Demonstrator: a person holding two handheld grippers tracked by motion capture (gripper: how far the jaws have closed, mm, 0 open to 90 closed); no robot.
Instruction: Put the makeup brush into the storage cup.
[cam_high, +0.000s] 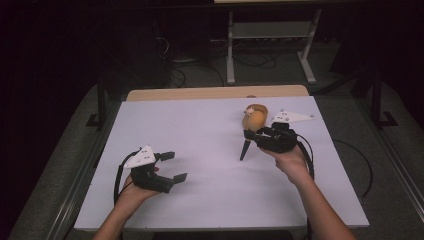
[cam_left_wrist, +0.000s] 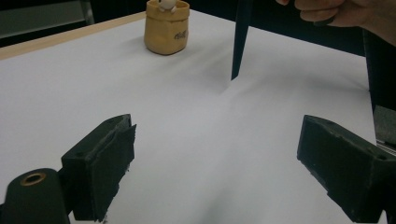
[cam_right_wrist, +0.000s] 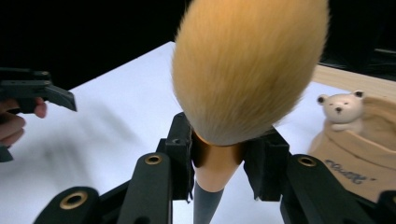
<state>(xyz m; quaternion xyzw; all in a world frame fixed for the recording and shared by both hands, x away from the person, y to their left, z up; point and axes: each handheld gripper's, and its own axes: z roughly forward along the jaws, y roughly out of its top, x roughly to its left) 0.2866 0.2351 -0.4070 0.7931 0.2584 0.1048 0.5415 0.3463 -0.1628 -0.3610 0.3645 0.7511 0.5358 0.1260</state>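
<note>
White surface (cam_high: 210, 150) set in dark room, wood strip along far edge, cables and grey frame on floor beyond. Makeup brush (cam_right_wrist: 243, 70) clamped at ferrule by right hand-held gripper (cam_high: 264, 135) right of centre, bristles up, handle tip touching surface. Tan pouch with bear figure (cam_left_wrist: 166, 30) seen near far edge, just behind brush. Left hand-held gripper (cam_high: 170, 166) held wide, nothing between, near front-left corner. Broad bare middle left between them

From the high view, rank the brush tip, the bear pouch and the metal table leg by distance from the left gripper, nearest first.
1. Brush tip, resting on the sheet to the left gripper's right.
2. Bear pouch, farther back right.
3. Metal table leg, on the floor beyond the table.
</note>
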